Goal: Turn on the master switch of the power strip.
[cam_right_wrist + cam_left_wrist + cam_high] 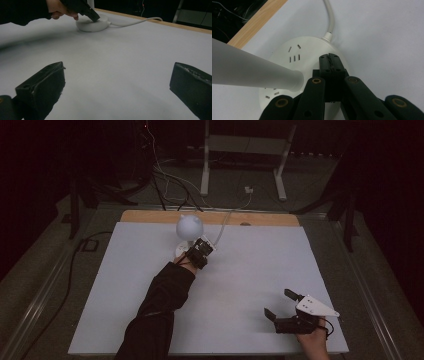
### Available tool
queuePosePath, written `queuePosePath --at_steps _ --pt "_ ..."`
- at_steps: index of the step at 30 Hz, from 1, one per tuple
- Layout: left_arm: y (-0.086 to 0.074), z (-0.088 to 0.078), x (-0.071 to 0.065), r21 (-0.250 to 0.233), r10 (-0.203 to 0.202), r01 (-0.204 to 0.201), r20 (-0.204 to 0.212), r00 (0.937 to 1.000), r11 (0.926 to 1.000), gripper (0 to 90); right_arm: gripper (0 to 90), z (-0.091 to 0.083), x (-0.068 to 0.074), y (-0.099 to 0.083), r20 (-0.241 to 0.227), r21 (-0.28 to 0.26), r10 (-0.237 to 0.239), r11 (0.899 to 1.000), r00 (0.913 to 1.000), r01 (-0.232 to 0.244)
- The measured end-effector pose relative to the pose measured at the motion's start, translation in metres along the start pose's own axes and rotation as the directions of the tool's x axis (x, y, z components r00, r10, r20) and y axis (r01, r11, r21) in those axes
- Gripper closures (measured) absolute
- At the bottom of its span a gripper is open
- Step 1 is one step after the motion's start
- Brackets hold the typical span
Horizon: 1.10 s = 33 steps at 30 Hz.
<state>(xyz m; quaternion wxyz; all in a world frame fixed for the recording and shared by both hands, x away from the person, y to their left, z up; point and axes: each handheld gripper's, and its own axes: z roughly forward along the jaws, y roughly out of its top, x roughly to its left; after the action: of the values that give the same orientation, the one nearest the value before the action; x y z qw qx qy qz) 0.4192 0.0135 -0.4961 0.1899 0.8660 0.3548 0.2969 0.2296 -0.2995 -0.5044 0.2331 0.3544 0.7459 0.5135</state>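
Observation:
A white lamp stands at the table's far middle, with a round head and a slanted white stem. Its round base has socket slots on top. My left gripper is shut with nothing between its jaws, and its tips rest on the top of the base. In the high view the left gripper sits just right of the lamp. My right gripper stands open near the front right of the table, with nothing between its fingers.
A white cable runs from the base over the far edge. The white table sheet ends at a wooden strip at the back. Beyond, a white metal frame and loose wires lie on the floor.

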Motion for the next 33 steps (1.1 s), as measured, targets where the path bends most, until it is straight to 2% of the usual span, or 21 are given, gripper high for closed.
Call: queuePosePath --at_steps 1,3,4,6,7,8,9,10,12,14,16,18,19,22,25,27,33 --pt "0.000 0.000 -0.001 0.001 0.009 -0.009 -0.003 1.0000 1.0000 90.0 0.0 0.000 0.000 0.000 0.000 0.004 -0.001 1.000 1.0000 0.001" --pt "0.002 0.000 0.001 0.011 -0.005 0.005 0.010 0.9999 0.9999 90.0 0.0 0.000 0.000 0.000 0.000 0.002 -0.002 1.000 1.0000 0.002" --pt "0.001 0.000 -0.001 0.007 0.016 -0.016 -0.006 0.9999 0.9999 90.0 0.0 0.000 0.000 0.000 0.000 -0.001 -0.005 1.000 1.0000 0.005" --pt "0.000 -0.001 -0.003 -0.001 0.008 -0.008 -0.021 0.9997 1.0000 90.0 0.0 0.000 0.001 0.000 0.002 -0.001 -0.005 1.000 1.0000 0.005" --pt "-0.002 -0.001 -0.005 -0.008 0.039 -0.039 -0.034 0.9986 0.9992 90.0 0.0 -0.001 0.000 0.000 0.006 -0.001 -0.004 1.000 1.0000 0.004" --pt "-0.003 -0.001 -0.006 -0.013 0.051 -0.052 -0.044 0.9977 0.9986 90.0 0.0 -0.001 0.000 0.000 0.006 -0.001 -0.004 1.000 1.0000 0.004" --pt "-0.006 -0.001 -0.004 -0.055 0.018 -0.020 -0.034 0.9993 0.9983 90.0 0.0 -0.001 -0.002 0.000 0.007 -0.001 0.001 1.000 1.0000 -0.001" --pt "-0.007 -0.002 -0.003 -0.069 0.004 -0.007 -0.049 0.9988 0.9976 90.0 0.0 -0.001 -0.002 0.000 0.007 -0.001 0.005 1.000 1.0000 -0.005" --pt "-0.009 -0.003 0.002 -0.106 -0.035 0.031 -0.032 0.9989 0.9939 90.0 0.0 -0.001 -0.003 -0.001 0.008 0.000 0.008 1.000 0.9999 -0.008" --pt "-0.009 -0.003 0.003 -0.112 -0.043 0.038 -0.035 0.9985 0.9929 90.0 0.0 -0.001 -0.003 -0.001 0.008 0.000 0.008 1.000 0.9999 -0.008" --pt "-0.010 -0.003 0.005 -0.131 -0.059 0.058 -0.008 0.9982 0.9897 90.0 0.0 -0.001 -0.002 -0.001 0.007 -0.001 0.005 1.000 1.0000 -0.005" --pt "-0.011 -0.002 0.006 -0.124 -0.059 0.056 -0.015 0.9982 0.9907 90.0 0.0 -0.001 -0.002 0.000 0.007 0.000 -0.001 1.000 1.0000 0.001" --pt "-0.012 -0.002 0.006 -0.130 -0.070 0.068 -0.006 0.9975 0.9891 90.0 0.0 -0.001 -0.002 0.000 0.007 0.000 -0.001 1.000 1.0000 0.001" --pt "-0.013 0.002 0.005 -0.129 -0.059 0.057 -0.013 0.9982 0.9900 90.0 0.0 -0.001 -0.002 0.000 0.007 0.001 0.000 1.000 1.0000 0.000" --pt "-0.012 0.003 0.004 -0.125 -0.065 0.064 -0.010 0.9978 0.9902 90.0 0.0 -0.001 -0.002 -0.001 0.007 0.001 0.002 1.000 1.0000 -0.002" --pt "-0.012 0.003 0.002 -0.129 -0.053 0.051 -0.014 0.9985 0.9903 90.0 0.0 -0.001 -0.002 -0.001 0.007 0.001 0.003 1.000 1.0000 -0.003" --pt "-0.013 0.002 0.002 -0.136 -0.048 0.049 0.004 0.9988 0.9895 90.0 0.0 -0.001 -0.003 -0.001 0.008 0.002 0.001 1.000 1.0000 -0.001"
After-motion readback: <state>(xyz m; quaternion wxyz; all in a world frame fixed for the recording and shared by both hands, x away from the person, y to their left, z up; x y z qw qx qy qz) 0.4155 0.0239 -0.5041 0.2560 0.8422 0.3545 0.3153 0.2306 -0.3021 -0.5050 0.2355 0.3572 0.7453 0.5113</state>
